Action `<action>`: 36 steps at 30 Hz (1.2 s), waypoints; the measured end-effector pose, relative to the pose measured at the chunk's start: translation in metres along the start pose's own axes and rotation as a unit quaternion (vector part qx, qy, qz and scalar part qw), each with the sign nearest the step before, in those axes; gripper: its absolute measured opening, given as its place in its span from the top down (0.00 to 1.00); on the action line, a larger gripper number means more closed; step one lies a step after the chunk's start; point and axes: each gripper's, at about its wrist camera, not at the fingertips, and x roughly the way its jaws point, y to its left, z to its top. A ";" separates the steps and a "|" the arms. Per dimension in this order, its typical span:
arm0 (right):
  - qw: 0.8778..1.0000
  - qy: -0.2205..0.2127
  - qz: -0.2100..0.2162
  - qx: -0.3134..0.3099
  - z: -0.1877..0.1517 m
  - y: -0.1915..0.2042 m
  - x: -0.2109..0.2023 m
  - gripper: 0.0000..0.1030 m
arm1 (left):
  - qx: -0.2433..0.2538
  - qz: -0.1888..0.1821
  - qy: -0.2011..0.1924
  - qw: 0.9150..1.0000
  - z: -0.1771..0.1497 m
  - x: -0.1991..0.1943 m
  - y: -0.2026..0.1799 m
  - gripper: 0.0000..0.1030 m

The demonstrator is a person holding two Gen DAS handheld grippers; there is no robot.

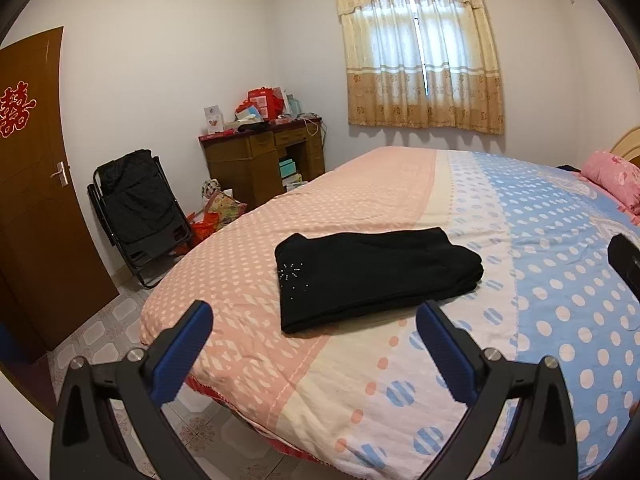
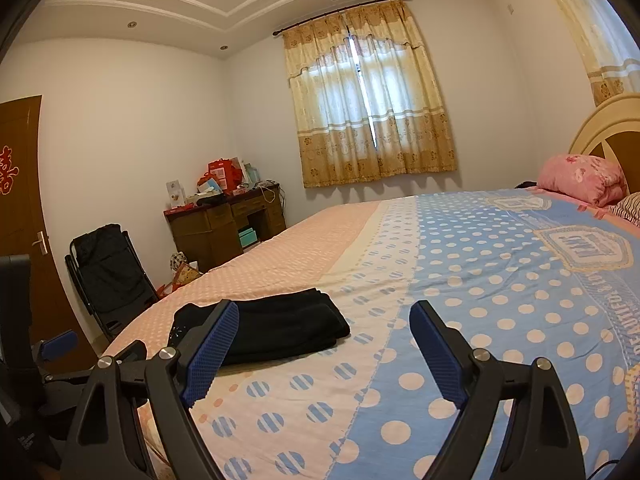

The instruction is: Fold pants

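Black pants (image 1: 372, 276) lie folded into a compact rectangle on the bed (image 1: 248, 280), with a small sparkly pattern at their left corner. My left gripper (image 1: 314, 316) hovers open just in front of them, nothing between its blue pads. In the right wrist view the same folded pants (image 2: 288, 324) sit left of centre, partly behind the left finger. My right gripper (image 2: 324, 320) stands open above the dotted cover, empty. The left gripper (image 2: 60, 344) shows at that view's left edge, and part of the right gripper (image 1: 624, 260) at the left wrist view's right edge.
The bed cover (image 2: 500, 300) is pink, cream and blue with dots. A pink pillow (image 2: 580, 178) lies by the headboard (image 2: 608, 128). A wooden desk (image 1: 264, 160) with clutter, a black folding chair (image 1: 136, 208) and a brown door (image 1: 36, 184) stand left, beyond tiled floor (image 1: 100, 332).
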 end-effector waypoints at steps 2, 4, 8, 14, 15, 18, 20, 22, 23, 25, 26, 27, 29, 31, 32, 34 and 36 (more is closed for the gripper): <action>1.000 0.000 -0.002 0.003 0.000 -0.001 0.000 0.14 | 0.000 0.002 -0.002 1.000 0.000 -0.001 0.000 0.00; 1.000 0.000 -0.003 0.006 -0.001 -0.002 0.001 0.14 | -0.001 0.001 -0.005 1.000 0.001 -0.002 0.000 0.00; 1.000 0.003 -0.003 0.006 -0.002 -0.002 0.001 0.14 | -0.002 -0.002 -0.005 1.000 0.002 -0.001 0.000 0.00; 1.000 0.005 -0.002 0.007 -0.003 -0.002 0.002 0.14 | -0.005 -0.002 -0.004 1.000 0.002 -0.001 0.000 0.00; 1.000 0.006 -0.002 0.007 -0.003 -0.002 0.002 0.14 | -0.003 -0.001 -0.004 1.000 0.002 -0.001 0.000 0.00; 1.000 0.010 -0.002 0.009 -0.004 -0.003 0.003 0.14 | -0.002 0.000 -0.001 1.000 0.002 -0.001 0.000 0.00; 1.000 0.011 -0.002 0.010 -0.004 -0.004 0.004 0.14 | -0.003 0.000 0.001 1.000 0.000 0.000 0.000 0.00; 1.000 0.011 -0.002 0.010 -0.004 -0.004 0.003 0.14 | -0.003 0.001 0.000 1.000 0.000 0.000 0.000 0.00; 1.000 0.010 -0.002 0.009 -0.005 -0.005 0.003 0.14 | -0.003 0.001 0.000 1.000 0.000 0.000 0.000 0.00; 1.000 0.009 -0.002 0.007 -0.004 -0.004 0.004 0.14 | -0.003 0.002 0.000 1.000 -0.001 0.000 0.000 0.00; 1.000 0.008 -0.002 0.006 -0.004 -0.004 0.004 0.14 | -0.002 0.001 0.000 1.000 0.000 0.000 0.000 0.00; 1.000 0.008 -0.001 0.006 -0.004 -0.003 0.003 0.14 | -0.002 0.002 0.000 1.000 -0.001 0.000 0.000 0.00; 1.000 0.008 -0.001 0.006 -0.004 -0.003 0.003 0.14 | -0.003 0.001 0.000 1.000 -0.001 0.000 0.000 0.00; 1.000 0.008 -0.001 0.006 -0.004 -0.003 0.003 0.14 | -0.003 0.000 0.001 1.000 -0.001 0.001 0.000 0.00; 1.000 0.009 -0.001 0.007 -0.005 -0.003 0.003 0.14 | -0.003 0.001 0.001 1.000 -0.001 0.001 0.000 0.00; 1.000 0.009 -0.002 0.008 -0.005 -0.002 0.003 0.14 | -0.003 0.001 0.001 1.000 -0.001 0.001 0.000 0.00; 1.000 0.009 -0.001 0.009 -0.005 -0.002 0.003 0.14 | -0.004 0.001 0.001 1.000 -0.001 0.000 0.000 0.00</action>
